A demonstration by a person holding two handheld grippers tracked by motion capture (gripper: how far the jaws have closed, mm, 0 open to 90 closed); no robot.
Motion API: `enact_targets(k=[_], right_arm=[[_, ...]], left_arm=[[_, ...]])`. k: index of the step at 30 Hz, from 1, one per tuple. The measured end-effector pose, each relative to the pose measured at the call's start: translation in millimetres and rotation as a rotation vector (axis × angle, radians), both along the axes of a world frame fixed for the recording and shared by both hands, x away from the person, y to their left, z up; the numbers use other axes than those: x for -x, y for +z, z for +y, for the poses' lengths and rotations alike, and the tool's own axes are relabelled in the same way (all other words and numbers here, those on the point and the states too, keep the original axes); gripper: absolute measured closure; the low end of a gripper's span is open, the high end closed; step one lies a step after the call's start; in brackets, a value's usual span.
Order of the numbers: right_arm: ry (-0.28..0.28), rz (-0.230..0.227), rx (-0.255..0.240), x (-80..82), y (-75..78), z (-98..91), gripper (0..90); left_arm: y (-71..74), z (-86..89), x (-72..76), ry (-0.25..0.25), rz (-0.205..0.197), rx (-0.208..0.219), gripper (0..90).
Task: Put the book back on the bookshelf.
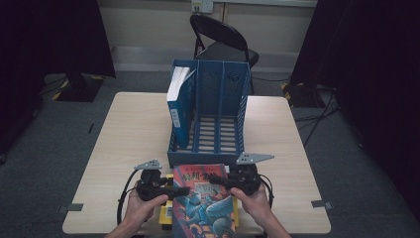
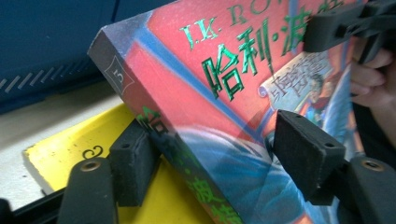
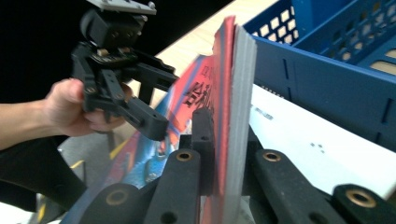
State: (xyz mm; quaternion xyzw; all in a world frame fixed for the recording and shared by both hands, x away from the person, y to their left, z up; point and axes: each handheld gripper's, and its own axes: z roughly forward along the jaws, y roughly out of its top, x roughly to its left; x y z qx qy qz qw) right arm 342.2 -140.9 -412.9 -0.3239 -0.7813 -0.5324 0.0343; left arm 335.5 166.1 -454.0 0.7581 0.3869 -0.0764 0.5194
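High view shows the red and blue book [image 1: 203, 198] at the near edge of the surface [image 1: 129, 134], just in front of the blue file rack [image 1: 210, 114], gripped from both sides. On its left, the left claw [image 1: 176, 191] clamps the spine edge; in the left gripper view one black pad [image 2: 133, 161] presses under the spine and the other lies on the cover, so this claw holds the book across its thickness. On the right, the right claw [image 1: 215, 182] pinches the page edge; the right gripper view looks along the book standing on edge between its two jaws, which close tight on the pages and cover. The book is tilted, with its spine side lifted off a yellow book [image 2: 70, 149] that lies flat beneath it. A white sheet or book [image 3: 317, 144] lies beside it, against the rack's front wall. The rack has three compartments, and a blue and white book [image 1: 178, 99] stands upright in the left one. A black folding chair [image 1: 223, 39] stands beyond the surface.
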Motion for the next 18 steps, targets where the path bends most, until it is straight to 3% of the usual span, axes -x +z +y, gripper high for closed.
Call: enact_targets(k=[2,7,11,13,15,16,18], right_arm=[[-0.019,-0.003,0.035,0.5,-0.1,2.2,83.9],[-0.039,0.005,0.046,1.0,-0.7,3.1,84.0],[-0.038,0.007,0.032,1.3,-0.9,3.1,84.0],[-0.033,0.007,0.028,1.4,-0.9,3.5,83.9],[-0.036,-0.006,0.037,3.0,1.0,5.9,83.9],[-0.044,-0.007,0.041,3.7,2.2,6.1,83.8],[-0.047,-0.005,0.031,4.1,4.6,4.7,83.9]], left_arm=[[2.1,-0.7,0.4,-0.006,-0.011,-0.010,37.0],[2.0,-2.3,-2.0,-0.007,0.005,0.004,38.6],[0.7,-3.6,-4.1,-0.012,0.044,0.058,43.0],[0.4,-7.7,-4.8,-0.049,0.075,0.102,49.5],[3.3,-9.6,-4.3,-0.034,0.065,0.098,49.9],[5.2,-8.2,-5.6,-0.045,0.072,0.120,52.4],[10.7,-8.9,-4.4,-0.047,0.048,0.112,55.9]])
